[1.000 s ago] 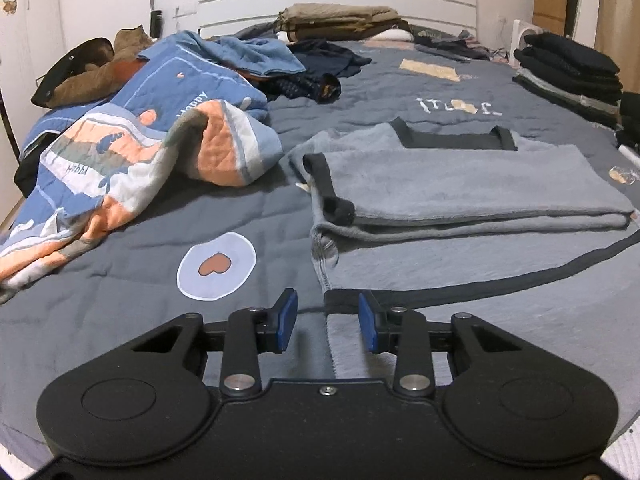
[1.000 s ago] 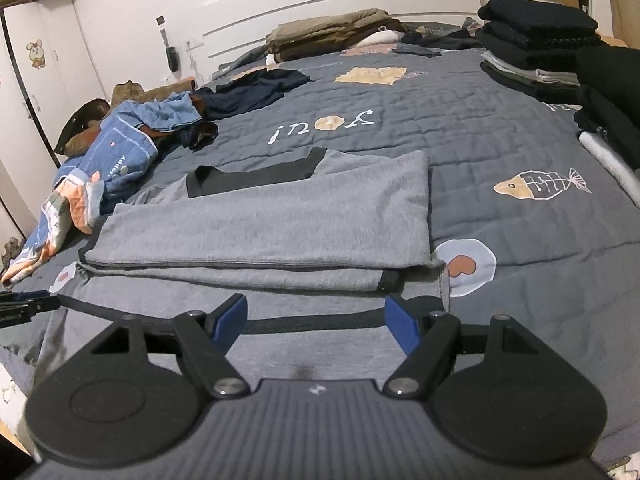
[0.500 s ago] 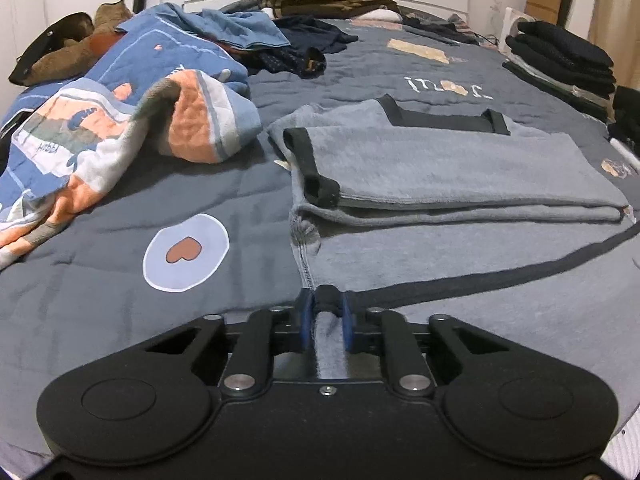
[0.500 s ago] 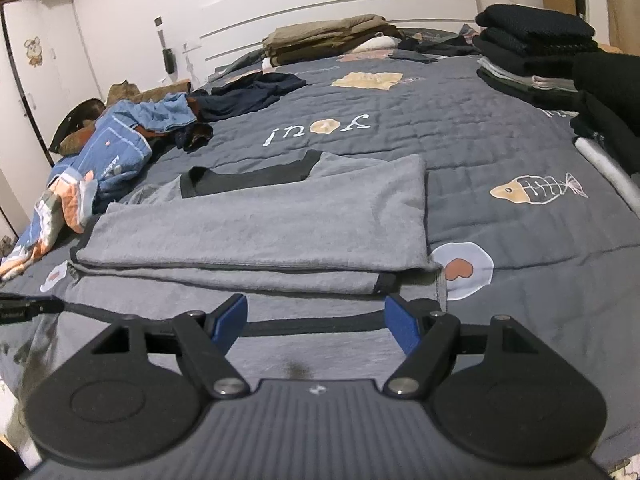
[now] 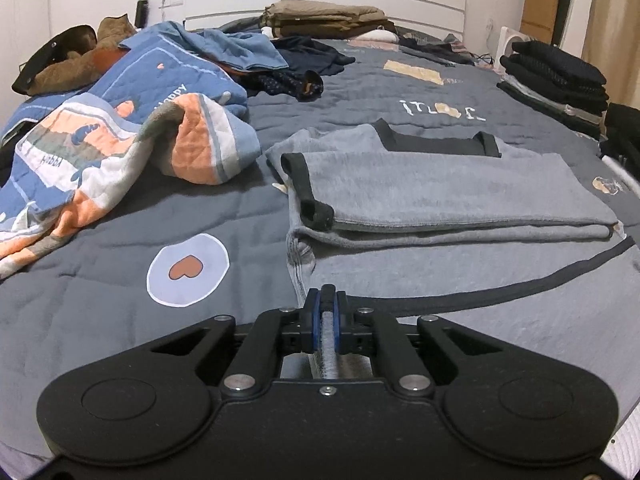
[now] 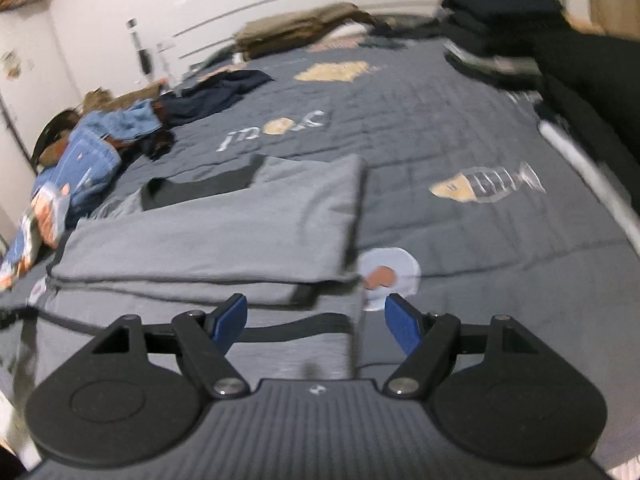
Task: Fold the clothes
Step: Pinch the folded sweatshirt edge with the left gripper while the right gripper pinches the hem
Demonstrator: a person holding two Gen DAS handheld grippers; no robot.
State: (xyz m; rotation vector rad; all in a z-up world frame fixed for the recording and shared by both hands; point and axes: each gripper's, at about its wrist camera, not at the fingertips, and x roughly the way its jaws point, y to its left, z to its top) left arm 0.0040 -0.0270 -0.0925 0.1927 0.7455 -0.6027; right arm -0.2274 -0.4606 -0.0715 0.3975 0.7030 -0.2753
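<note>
In the left wrist view, the near hem of the grey shirt (image 5: 440, 200) is pinched between the blue pads of the left hand-held gripper (image 5: 327, 322). The shirt is spread on the bed (image 5: 100, 300), its sleeves folded in, beside a quilt (image 5: 120, 140).

In the blurred right wrist view, the right hand-held gripper (image 6: 316, 322) is held open over the shirt's (image 6: 216, 236) near right corner, nothing gripped.

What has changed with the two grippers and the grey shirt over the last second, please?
The left gripper closed on the near edge of the grey shirt. The right gripper slid towards the shirt's right corner with its jaws open. The shirt's fold and the bed look unchanged.
</note>
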